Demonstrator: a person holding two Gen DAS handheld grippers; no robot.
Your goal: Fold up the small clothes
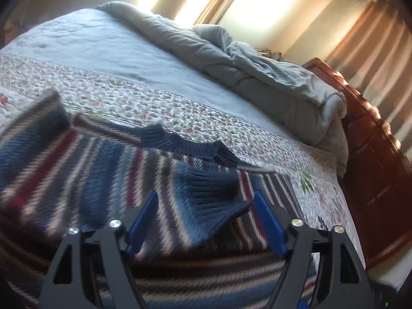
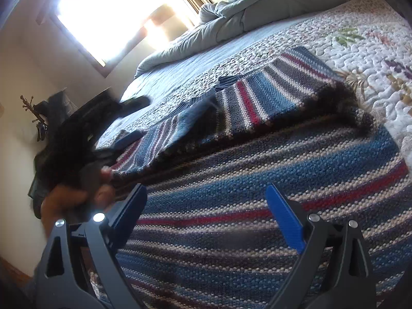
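Striped knit wool in blue, red, grey and cream is the sweater (image 1: 85, 180), and it lies spread on the bed over a quilt (image 1: 159, 108) with small flowers. In the left wrist view the sweater fills the lower half of the picture, from 7 o'clock to 4 o'clock, and its dark blue ribbed collar (image 1: 185, 141) sits near the centre. One sleeve is folded across the body, and its dark blue ribbed cuff (image 1: 216, 193) lies between the two blue fingers. The left gripper (image 1: 206, 200) has its fingers spread wide apart; the cuff tip comes very close to the finger at 3 o'clock, but I cannot tell if it touches. Nothing is pinched.

In the right wrist view the body of the sweater (image 2: 257, 193) covers the lower and middle part, and a folded sleeve (image 2: 257, 97) crosses it toward 1 o'clock. The right gripper (image 2: 206, 195) is also spread wide above the knit, holding nothing. At 9 o'clock the left gripper (image 2: 103, 126) appears as a dark blurred shape, with the person's hand (image 2: 77, 193) on it.

A crumpled grey duvet (image 1: 231, 59) lies at the far side of the bed, at 1 o'clock, beside a wooden headboard (image 1: 373, 154) and curtains (image 1: 373, 38).
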